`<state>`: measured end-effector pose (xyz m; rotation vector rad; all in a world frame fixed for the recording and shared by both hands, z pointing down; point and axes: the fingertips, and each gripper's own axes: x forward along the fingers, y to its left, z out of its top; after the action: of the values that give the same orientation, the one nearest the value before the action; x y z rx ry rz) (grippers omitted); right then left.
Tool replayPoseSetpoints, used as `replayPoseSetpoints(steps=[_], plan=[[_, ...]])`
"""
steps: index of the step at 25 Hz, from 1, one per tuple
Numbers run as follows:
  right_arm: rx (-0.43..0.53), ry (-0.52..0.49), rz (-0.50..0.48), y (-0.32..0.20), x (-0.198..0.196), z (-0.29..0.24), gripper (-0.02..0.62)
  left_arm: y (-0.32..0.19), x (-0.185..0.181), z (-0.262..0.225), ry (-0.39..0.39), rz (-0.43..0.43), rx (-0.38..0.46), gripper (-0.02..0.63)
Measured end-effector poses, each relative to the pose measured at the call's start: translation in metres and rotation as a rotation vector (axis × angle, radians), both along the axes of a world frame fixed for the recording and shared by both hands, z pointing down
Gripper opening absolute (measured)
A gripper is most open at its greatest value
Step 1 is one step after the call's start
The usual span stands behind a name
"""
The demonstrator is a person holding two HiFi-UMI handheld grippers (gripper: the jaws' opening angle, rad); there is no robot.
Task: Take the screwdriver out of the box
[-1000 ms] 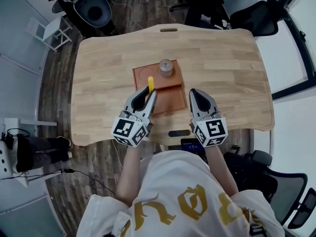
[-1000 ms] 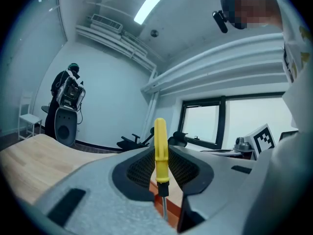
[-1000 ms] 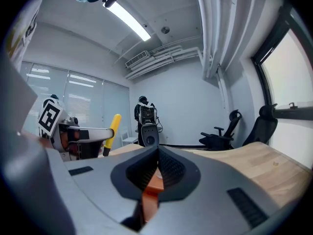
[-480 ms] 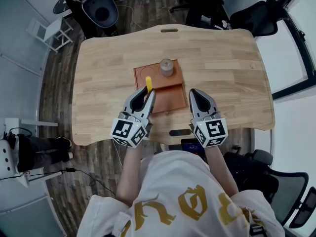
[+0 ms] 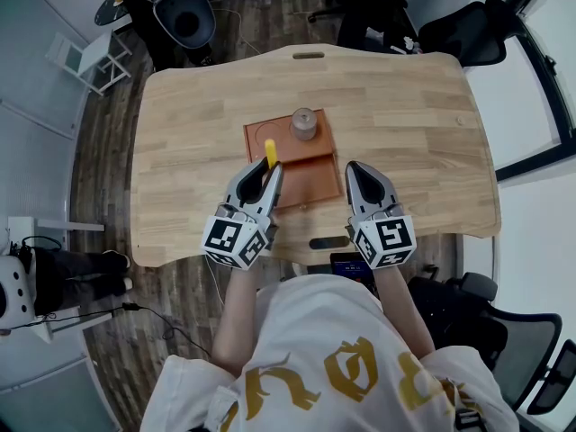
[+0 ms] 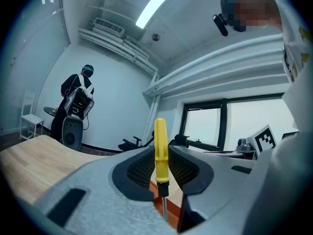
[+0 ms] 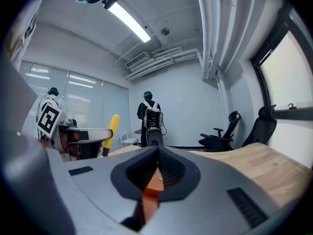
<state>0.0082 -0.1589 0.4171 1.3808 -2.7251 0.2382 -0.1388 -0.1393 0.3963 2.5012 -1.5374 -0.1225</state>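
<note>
The left gripper (image 5: 269, 169) reaches in from the 6 o'clock edge of the table (image 5: 405, 124) and has its jaws clamped narrowly on the yellow handle of the screwdriver (image 6: 160, 146). The tool stands upright between the pads, its dark collar and thin shaft pointing down toward the reddish-brown box (image 5: 310, 176). From overhead the handle sits over the box's 9 o'clock half, with a small grey jar (image 5: 304, 124) standing at the box's 12 o'clock end, apart from the tool. The right gripper (image 7: 157, 152) waits just beside the box's 4 o'clock corner with its jaws drawn together at the tips. It appears to hold nothing, and only the box's orange shows through the slit beneath them. The grasp looks made, so the step in hand is the lift-out. Whether the tip has cleared the box floor or wall cannot be told. The next move calls for a straight rise with the grip kept firm, so the slim handle does not pivot. Once the shaft is above the rim, it should travel toward 9 o'clock over bare wood, well clear of the jar.
</note>
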Motion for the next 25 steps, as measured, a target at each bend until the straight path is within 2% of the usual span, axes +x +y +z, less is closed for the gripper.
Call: replayPoseSetpoints(steps=[25], plan=[[-0.019, 0.006, 0.016, -0.0076, -0.0002, 0.0079, 0.011, -0.0076, -0.0063, 0.0068, 0.008, -0.011, -0.003, 0.084]])
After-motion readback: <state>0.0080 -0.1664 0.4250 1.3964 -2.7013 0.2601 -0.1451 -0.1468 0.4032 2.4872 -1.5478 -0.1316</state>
